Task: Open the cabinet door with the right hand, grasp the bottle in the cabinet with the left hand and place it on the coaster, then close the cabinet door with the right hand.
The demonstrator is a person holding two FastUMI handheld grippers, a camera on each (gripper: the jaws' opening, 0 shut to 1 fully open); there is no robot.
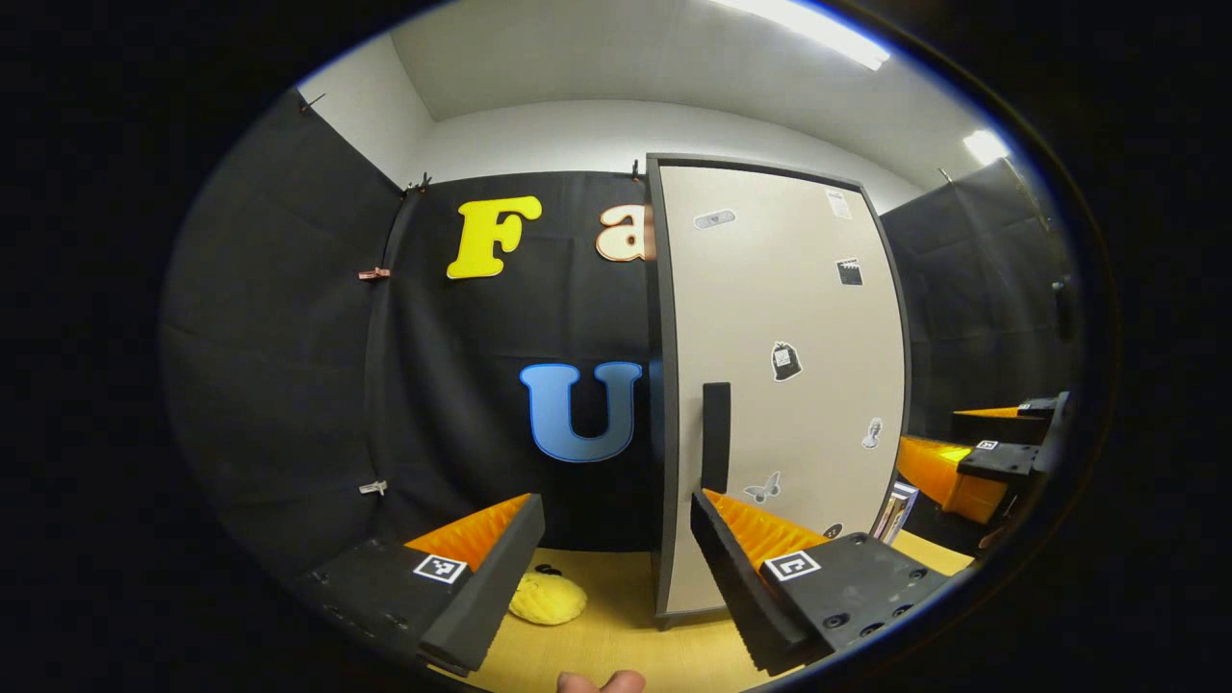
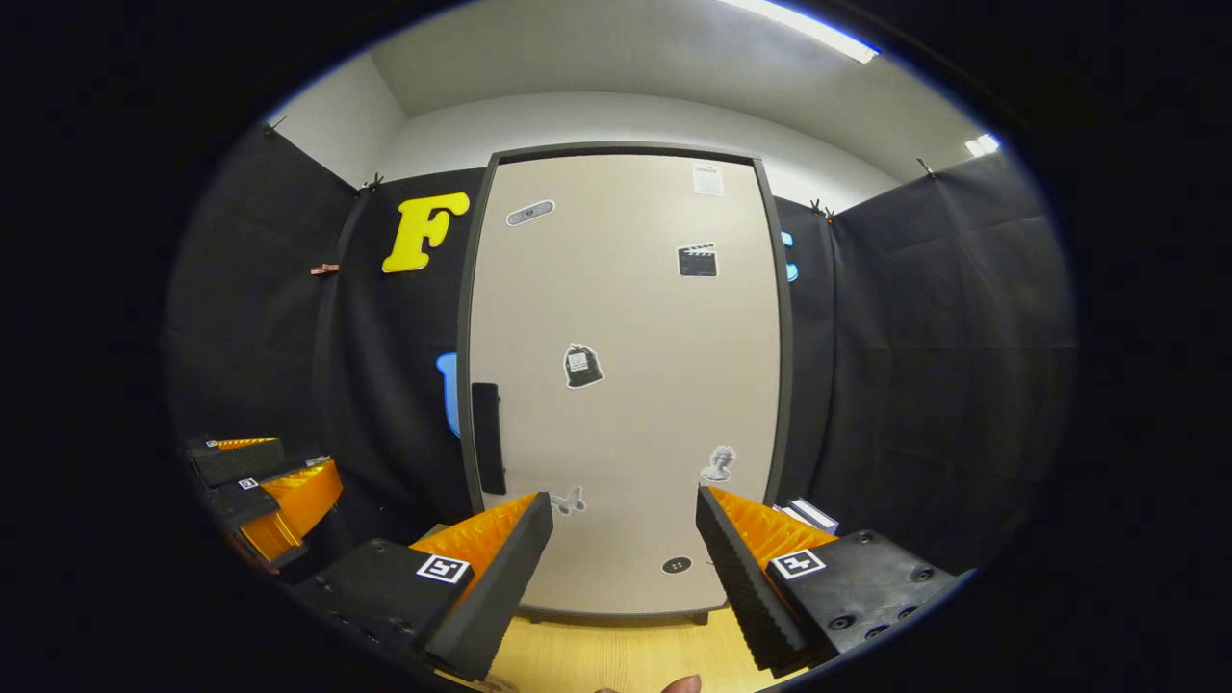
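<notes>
Your cabinet [image 2: 626, 385] stands upright on the desk [image 2: 616, 654], its pale door [image 2: 635, 318] closed and facing you, dotted with small stickers. In the right gripper view it sits straight ahead of your right hand-held gripper [image 2: 624, 558], whose fingers are spread wide with nothing between them, apart from the door. The dark vertical handle [image 2: 487, 438] lies along the door's left edge, up and to the left of that gripper.

In the left gripper view your left hand-held gripper [image 1: 616, 568] is likewise spread open and holds nothing; the cabinet's left edge and handle [image 1: 715, 436] rise just above its right finger. A yellow coaster [image 1: 547, 597] lies on the desk [image 1: 616, 635] just beside the left finger. Your right hand-held gripper [image 1: 972, 462] shows at the far right.
</notes>
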